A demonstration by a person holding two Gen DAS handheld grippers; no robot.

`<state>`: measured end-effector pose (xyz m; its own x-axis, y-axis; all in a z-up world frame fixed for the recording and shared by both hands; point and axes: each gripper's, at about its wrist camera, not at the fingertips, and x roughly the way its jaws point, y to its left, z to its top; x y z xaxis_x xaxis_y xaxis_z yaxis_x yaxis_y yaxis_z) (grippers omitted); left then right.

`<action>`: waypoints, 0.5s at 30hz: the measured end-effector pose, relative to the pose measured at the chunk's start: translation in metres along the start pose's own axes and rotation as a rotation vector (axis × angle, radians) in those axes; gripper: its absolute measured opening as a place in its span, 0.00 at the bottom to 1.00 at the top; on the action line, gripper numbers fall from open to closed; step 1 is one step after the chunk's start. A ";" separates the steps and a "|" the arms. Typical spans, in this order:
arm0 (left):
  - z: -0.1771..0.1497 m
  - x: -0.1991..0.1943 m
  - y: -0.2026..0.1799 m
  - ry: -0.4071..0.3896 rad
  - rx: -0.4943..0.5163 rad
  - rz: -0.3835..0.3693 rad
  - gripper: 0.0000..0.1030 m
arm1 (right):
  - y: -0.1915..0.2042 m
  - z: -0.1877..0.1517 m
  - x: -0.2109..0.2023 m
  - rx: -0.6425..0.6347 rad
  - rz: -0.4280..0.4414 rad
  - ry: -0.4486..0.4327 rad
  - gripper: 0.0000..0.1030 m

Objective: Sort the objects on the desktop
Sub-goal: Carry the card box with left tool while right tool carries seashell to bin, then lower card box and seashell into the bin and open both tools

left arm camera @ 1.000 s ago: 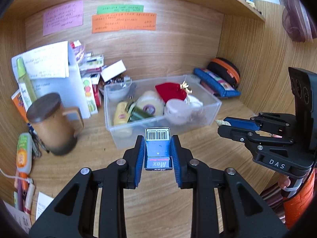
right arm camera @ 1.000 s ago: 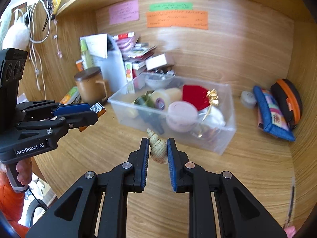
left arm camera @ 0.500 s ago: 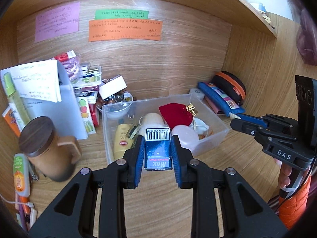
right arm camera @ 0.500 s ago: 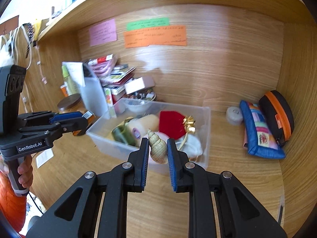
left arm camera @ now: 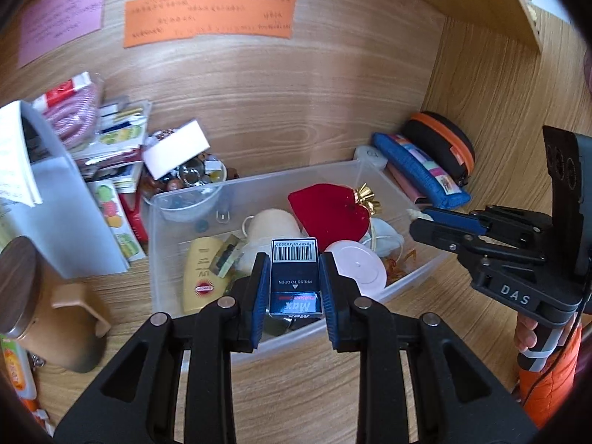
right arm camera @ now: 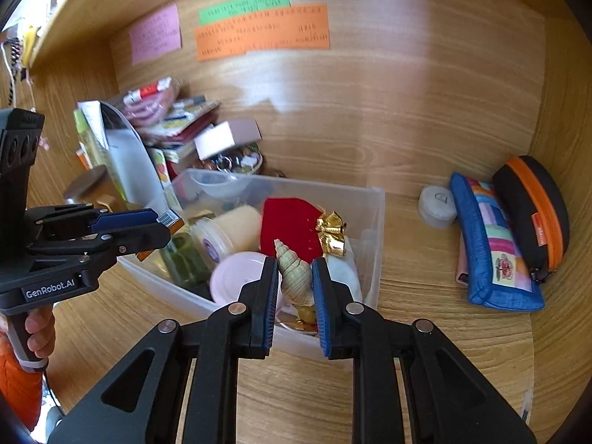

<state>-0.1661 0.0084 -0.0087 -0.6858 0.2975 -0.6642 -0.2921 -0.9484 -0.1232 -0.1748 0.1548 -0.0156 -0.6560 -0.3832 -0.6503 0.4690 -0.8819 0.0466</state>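
My left gripper point(left arm camera: 295, 275) is shut on a small blue box point(left arm camera: 295, 277) with a barcode, held over the front of the clear plastic bin point(left arm camera: 373, 168). My right gripper point(right arm camera: 295, 277) is shut on a pale spiral seashell point(right arm camera: 294, 275), hovering over the bin's point(right arm camera: 373, 244) right part. Inside the bin lie a red heart-shaped box point(left arm camera: 329, 212) with a gold bow, a pink round lid point(left arm camera: 359, 266), a yellow tube point(left arm camera: 201, 273) and a cream jar point(left arm camera: 272, 224). Each gripper shows in the other's view: the right gripper point(left arm camera: 418, 218) at the right, the left gripper point(right arm camera: 170, 222) at the left.
A brown lidded mug point(left arm camera: 40, 303) stands left of the bin, with a white folder point(left arm camera: 48, 203) and stacked packets point(left arm camera: 111, 137) behind it. A blue pouch point(right arm camera: 492, 248), an orange-trimmed black case point(right arm camera: 532, 211) and a white round case point(right arm camera: 436, 205) lie right. Wooden walls enclose the nook.
Both grippers have moved forward toward the back wall and now hang over the bin; the bin looks nearer and lower in each view. The box and shell stay gripped.
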 end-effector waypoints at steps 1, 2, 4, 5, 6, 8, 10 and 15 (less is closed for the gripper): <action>0.000 0.003 -0.001 0.005 0.004 -0.002 0.25 | -0.002 -0.001 0.005 0.002 -0.008 0.007 0.16; 0.001 0.006 -0.001 0.010 0.007 -0.005 0.25 | -0.002 -0.001 0.007 0.001 -0.011 0.012 0.16; 0.001 0.011 -0.002 0.019 0.010 -0.011 0.25 | -0.005 -0.002 0.014 0.004 -0.010 0.025 0.16; 0.002 0.014 -0.002 0.023 0.013 -0.013 0.25 | -0.005 -0.002 0.017 0.004 -0.008 0.030 0.16; 0.002 0.017 -0.003 0.028 0.013 -0.015 0.25 | -0.005 -0.002 0.019 0.003 -0.008 0.031 0.16; 0.002 0.021 -0.004 0.035 0.018 -0.016 0.25 | -0.005 -0.001 0.024 -0.003 -0.016 0.035 0.16; 0.003 0.026 -0.005 0.044 0.019 -0.017 0.25 | -0.005 -0.001 0.027 -0.007 -0.015 0.040 0.16; 0.003 0.036 -0.006 0.065 0.023 -0.018 0.25 | -0.004 -0.001 0.035 -0.014 -0.019 0.053 0.16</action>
<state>-0.1914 0.0252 -0.0300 -0.6359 0.3057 -0.7086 -0.3198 -0.9400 -0.1186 -0.1991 0.1453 -0.0390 -0.6327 -0.3506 -0.6905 0.4653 -0.8849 0.0229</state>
